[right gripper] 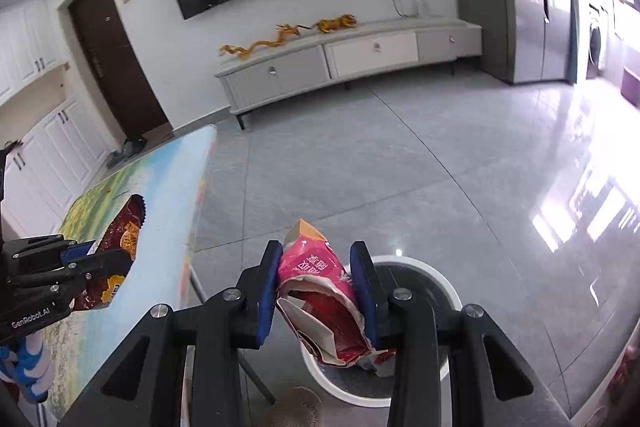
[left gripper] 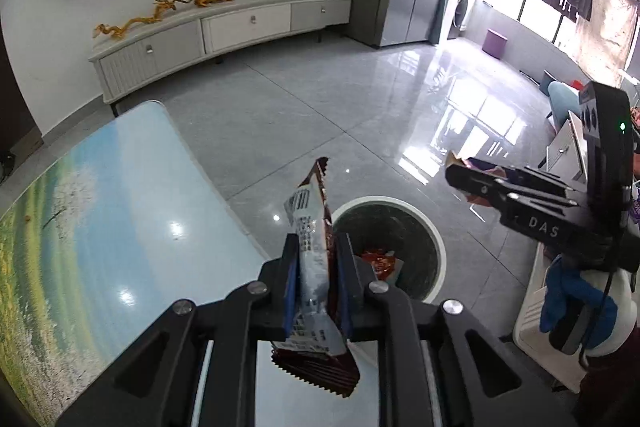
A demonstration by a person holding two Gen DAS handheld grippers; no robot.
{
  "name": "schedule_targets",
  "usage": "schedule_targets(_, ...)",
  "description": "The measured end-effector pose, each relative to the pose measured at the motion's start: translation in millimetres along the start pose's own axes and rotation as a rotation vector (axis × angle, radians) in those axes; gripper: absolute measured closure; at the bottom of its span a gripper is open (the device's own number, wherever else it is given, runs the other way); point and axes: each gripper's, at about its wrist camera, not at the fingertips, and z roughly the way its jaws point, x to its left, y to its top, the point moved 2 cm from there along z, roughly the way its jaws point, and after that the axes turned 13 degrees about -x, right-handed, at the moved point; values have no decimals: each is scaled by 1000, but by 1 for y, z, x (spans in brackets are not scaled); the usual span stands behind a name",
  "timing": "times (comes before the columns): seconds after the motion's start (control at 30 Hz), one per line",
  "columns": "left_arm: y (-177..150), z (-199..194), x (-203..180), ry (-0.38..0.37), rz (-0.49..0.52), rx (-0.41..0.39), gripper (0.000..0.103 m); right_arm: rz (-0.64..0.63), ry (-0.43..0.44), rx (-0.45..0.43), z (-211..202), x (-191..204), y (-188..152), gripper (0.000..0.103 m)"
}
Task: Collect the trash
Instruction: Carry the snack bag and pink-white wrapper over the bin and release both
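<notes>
Holding a dark brown snack wrapper (left gripper: 316, 267) clamped in the left gripper (left gripper: 318, 279), just above the near rim of the white trash bin (left gripper: 434, 247) beside the table (left gripper: 120, 207). Gripping a crumpled pink packet (right gripper: 320, 291) tightly in the right gripper (right gripper: 318, 291), hanging over the same bin. Possibly risking a miss: releasing the light wrapper so near the rim, letting it drift onto the floor (left gripper: 320, 107).

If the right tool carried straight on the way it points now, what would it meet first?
Probably the white trash bin: the right tool, shut on the pink wrapper, points down at its rim and opening. Depth is unclear; past the rim lies only grey floor.
</notes>
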Motion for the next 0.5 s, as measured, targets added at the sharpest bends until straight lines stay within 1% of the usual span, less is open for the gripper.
schedule_targets(0.1, 6, 30, -17, -34, -24, 27, 85, 46, -18, 28, 10, -23, -8, 70)
schedule_targets(0.2, 10, 55, -28, -95, -90, 48, 85, 85, -46, 55, 21, -45, -15, 69)
schedule_targets(0.3, 13, 74, -37, -116, -108, 61, 83, 111, -64, 77, 34, -61, -22, 69)
schedule_targets(0.37, 13, 86, -41, -132, -118, 74, 79, 122, -72, 94, 41, -66, -28, 67)
schedule_targets(0.43, 14, 94, -45, -144, -125, 84, 68, 133, -91, 112, 47, -70, -35, 66)
schedule_targets(0.47, 14, 97, -47, -147, -127, 85, 65, 143, -99, 123, 51, -74, -38, 62)
schedule_targets(0.5, 15, 98, -47, -148, -130, 86, 57, 148, -110, 130, 55, -74, -40, 58)
